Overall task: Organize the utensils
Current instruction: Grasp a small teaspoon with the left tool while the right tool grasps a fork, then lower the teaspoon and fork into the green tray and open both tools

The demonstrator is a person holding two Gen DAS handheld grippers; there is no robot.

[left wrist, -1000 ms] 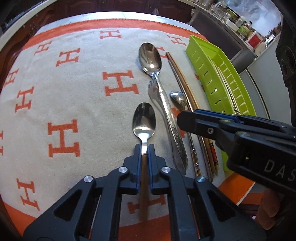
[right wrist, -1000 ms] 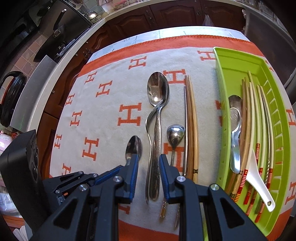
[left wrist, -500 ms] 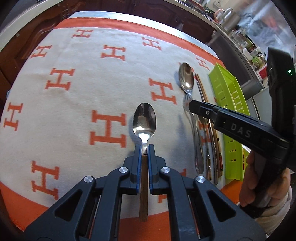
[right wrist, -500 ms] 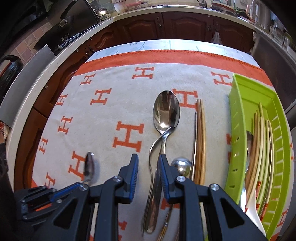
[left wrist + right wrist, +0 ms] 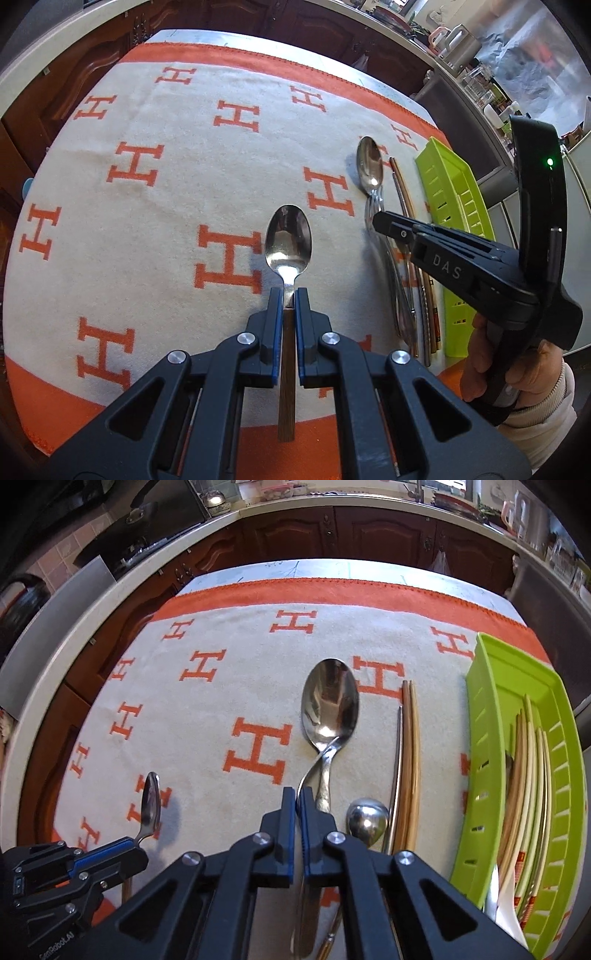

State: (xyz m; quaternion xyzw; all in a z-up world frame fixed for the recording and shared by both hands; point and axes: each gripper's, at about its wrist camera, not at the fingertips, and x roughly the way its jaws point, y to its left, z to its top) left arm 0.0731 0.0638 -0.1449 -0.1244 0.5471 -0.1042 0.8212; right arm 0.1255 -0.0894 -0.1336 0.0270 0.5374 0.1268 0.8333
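Jaws of the right gripper (image 5: 298,797) have just pinched shut on the fork (image 5: 320,771) beside the large spoon (image 5: 330,701), while the left gripper (image 5: 289,295) still clamps its wooden-handled spoon (image 5: 289,240), readying both for the green tray (image 5: 491,760).

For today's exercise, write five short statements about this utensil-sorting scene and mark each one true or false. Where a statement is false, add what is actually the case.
1. The left claw is shut on a wooden-handled spoon. True.
2. The green tray is empty. False: it holds chopsticks and other utensils.
3. A pair of wooden chopsticks lies on the cloth between the large spoon and the tray. True.
4. The right claw is wide open. False: its jaws are nearly closed around a fork handle.
5. The cloth is plain blue. False: it is cream with orange H letters.
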